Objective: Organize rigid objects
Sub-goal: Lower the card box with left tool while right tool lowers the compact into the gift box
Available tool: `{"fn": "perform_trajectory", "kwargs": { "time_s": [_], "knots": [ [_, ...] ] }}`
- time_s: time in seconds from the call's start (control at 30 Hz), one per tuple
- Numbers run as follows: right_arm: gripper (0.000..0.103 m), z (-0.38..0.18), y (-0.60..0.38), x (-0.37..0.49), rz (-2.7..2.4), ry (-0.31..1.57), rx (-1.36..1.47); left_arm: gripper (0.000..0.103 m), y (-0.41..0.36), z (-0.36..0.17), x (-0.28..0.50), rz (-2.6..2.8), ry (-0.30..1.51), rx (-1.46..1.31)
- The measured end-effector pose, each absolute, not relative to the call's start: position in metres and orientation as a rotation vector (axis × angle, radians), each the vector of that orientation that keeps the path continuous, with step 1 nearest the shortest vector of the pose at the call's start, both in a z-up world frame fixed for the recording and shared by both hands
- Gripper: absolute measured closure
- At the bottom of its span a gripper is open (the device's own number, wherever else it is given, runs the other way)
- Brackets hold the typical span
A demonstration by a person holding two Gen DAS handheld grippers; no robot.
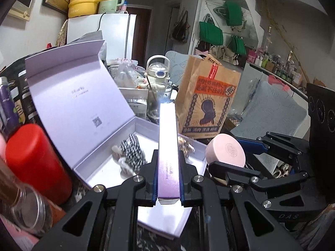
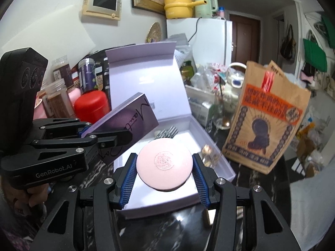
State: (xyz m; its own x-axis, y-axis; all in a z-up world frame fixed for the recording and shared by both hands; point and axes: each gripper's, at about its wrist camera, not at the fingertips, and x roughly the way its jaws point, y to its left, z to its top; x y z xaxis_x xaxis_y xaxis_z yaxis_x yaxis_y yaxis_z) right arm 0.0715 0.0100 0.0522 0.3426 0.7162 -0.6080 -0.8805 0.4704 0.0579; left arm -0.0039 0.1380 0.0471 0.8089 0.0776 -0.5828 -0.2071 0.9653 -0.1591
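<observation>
My left gripper (image 1: 168, 179) is shut on a flat purple box (image 1: 168, 152), held edge-up above the open white gift box (image 1: 104, 167). The purple box also shows in the right wrist view (image 2: 134, 115), with the left gripper (image 2: 108, 138) around it. My right gripper (image 2: 164, 168) is shut on a round pink compact (image 2: 164, 166), held over the gift box's front part (image 2: 222, 163). In the left wrist view the compact (image 1: 226, 150) sits at the right. A houndstooth hair clip (image 1: 134, 152) and gold trinkets (image 2: 210, 155) lie inside the gift box.
A red canister (image 1: 35, 163) and jars (image 2: 56, 96) stand to the left. A brown paper bag (image 2: 266, 121) stands to the right. A cream bottle (image 1: 157, 75) and clutter sit behind the gift box's raised lid (image 1: 79, 96). The table (image 2: 182, 226) is dark marble.
</observation>
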Motion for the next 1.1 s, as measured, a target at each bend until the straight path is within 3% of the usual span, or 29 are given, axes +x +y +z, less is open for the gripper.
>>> {"fn": "perform_trajectory", "kwargs": {
  "time_s": [0.6,1.1],
  "knots": [
    [0.052,0.05,0.058,0.146,1.02,0.644,-0.265,0.088,0.188,0.044,0.041,0.276,0.574,-0.221],
    [0.052,0.022,0.101,0.173,1.03,0.71,-0.273,0.088,0.214,0.006,0.068,0.318,0.697,-0.233]
  ]
}}
